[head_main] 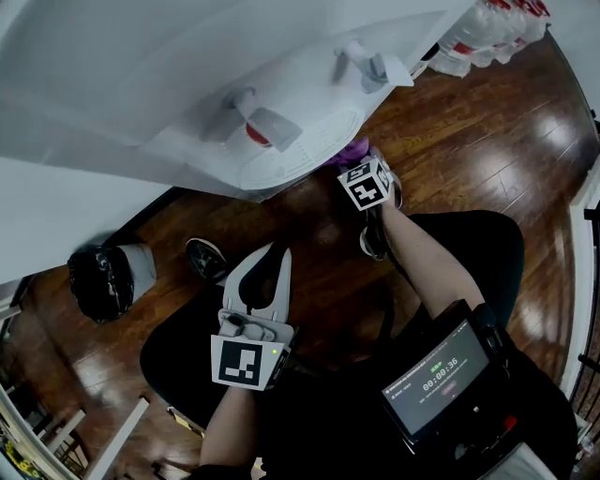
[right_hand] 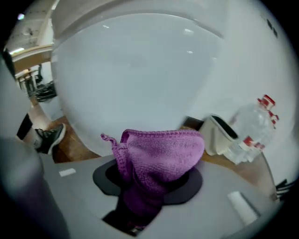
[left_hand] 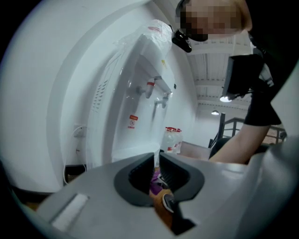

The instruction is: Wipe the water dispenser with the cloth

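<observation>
- The right tongs (right_hand: 149, 176) are clenched on a purple knitted cloth (right_hand: 161, 154), which bunches up over the jaws at the centre of the right gripper view.
- In the head view the cloth (head_main: 354, 150) shows just under the drip tray (head_main: 300, 155) of the white water dispenser (head_main: 187, 84), above the centre of the frame; whether it touches the dispenser's front cannot be told.
- The left tongs (head_main: 270, 253) are closed on nothing and held over the wooden floor (head_main: 469, 159) at lower centre, well apart from the cloth.
- Two taps project above the tray: one with a red tab (head_main: 253, 122) and a second one (head_main: 361, 61) to its right.
- A pack of water bottles (head_main: 487, 28) stands at upper right.
- A bin lined with a black bag (head_main: 98, 277) sits at the left edge.
</observation>
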`<action>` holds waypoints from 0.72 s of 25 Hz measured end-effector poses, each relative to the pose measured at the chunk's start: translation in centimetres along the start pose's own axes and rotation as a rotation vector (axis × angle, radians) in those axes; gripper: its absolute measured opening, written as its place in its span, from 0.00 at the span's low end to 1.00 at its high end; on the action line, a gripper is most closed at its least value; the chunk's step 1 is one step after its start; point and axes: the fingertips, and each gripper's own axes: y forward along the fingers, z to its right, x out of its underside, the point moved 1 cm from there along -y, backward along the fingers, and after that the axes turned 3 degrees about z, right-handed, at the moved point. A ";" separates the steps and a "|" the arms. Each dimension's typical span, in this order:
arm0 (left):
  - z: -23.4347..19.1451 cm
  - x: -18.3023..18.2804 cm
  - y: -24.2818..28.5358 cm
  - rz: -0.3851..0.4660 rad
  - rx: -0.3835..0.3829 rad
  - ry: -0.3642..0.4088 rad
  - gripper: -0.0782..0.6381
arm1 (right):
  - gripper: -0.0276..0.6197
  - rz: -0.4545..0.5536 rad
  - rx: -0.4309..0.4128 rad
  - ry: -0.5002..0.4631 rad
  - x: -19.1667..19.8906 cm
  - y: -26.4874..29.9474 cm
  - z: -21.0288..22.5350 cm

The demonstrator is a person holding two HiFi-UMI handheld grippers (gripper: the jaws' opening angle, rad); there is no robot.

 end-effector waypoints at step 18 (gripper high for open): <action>-2.0 4.0 -1.5 -0.122 -0.067 0.035 0.18 | 0.31 0.048 -0.392 -0.206 -3.0 2.6 -25.7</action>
